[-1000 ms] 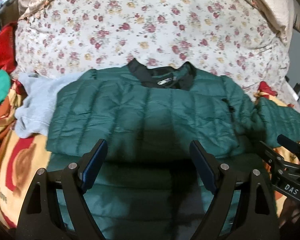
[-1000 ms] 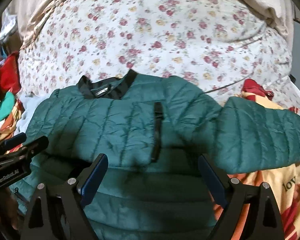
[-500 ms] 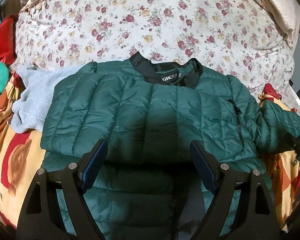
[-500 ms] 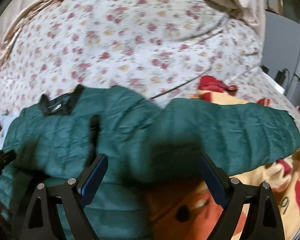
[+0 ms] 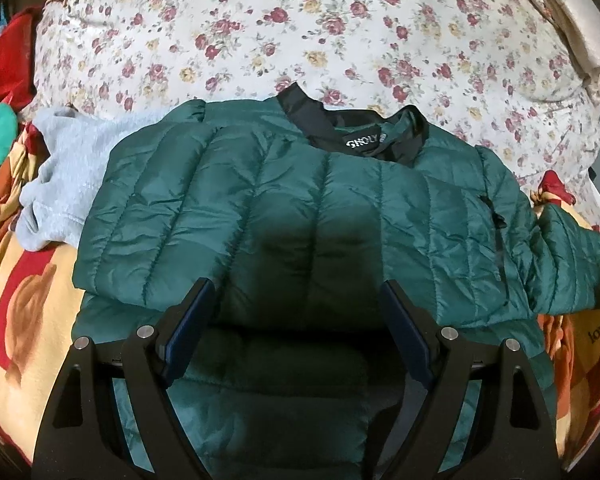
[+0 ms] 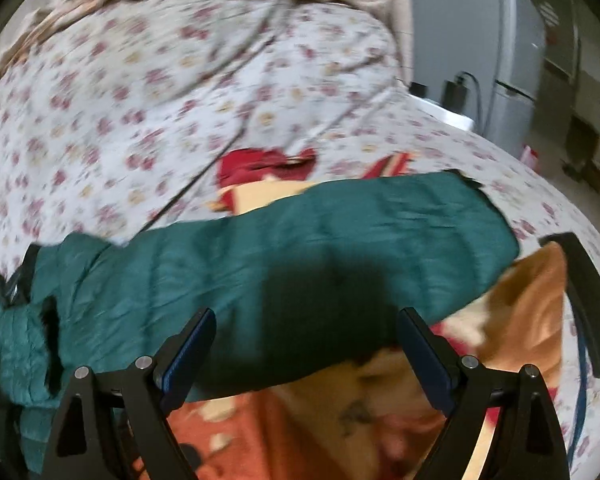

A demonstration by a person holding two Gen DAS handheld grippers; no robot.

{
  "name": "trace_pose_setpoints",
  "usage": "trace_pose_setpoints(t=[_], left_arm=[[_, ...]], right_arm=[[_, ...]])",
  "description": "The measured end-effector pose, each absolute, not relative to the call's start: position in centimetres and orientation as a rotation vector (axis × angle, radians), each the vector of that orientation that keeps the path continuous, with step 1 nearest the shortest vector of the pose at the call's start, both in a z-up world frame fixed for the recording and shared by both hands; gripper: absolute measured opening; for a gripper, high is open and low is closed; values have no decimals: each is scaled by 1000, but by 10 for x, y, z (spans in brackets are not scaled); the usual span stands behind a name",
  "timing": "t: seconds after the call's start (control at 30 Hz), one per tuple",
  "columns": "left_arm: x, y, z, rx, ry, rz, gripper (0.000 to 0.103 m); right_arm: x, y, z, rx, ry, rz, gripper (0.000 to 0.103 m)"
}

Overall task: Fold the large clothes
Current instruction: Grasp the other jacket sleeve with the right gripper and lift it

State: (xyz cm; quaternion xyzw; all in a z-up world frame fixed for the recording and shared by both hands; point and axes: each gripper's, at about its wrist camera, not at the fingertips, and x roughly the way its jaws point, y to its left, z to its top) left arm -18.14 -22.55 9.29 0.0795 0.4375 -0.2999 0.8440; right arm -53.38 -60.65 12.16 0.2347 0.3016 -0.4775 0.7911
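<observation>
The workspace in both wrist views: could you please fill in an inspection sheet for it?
Surface: bed under a floral quilt, with a patterned orange and red blanket nearer the cameras.
Job's things: green puffer jacket lying flat, black collar away from the camera; one sleeve stretched out sideways over the blanket.
Clutter: grey garment beside the jacket; red fabric at the bed's edge; black strap-like object.
Grippers: left tongs open above the jacket's hem; right tongs open over the sleeve; neither holds anything.
Cables: a plugged-in lead beyond the bed.
Surroundings: grey appliance, probably a fridge; right view blurred.
</observation>
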Motion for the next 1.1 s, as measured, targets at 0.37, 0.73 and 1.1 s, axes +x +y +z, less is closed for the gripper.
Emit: trace_pose_setpoints(t=[0.37,0.73,1.1], left_arm=[[-163,-214,91,85,951,-594,84],[-162,-212,88,118,953,-574,84],[-160,-203,94,105,933,-561,84]], right_arm=[[-602,-687,101,833,537,-1065,90],[-603,-709,107,795,431,-985,19],[-572,-640,177,678,282,-668,13]])
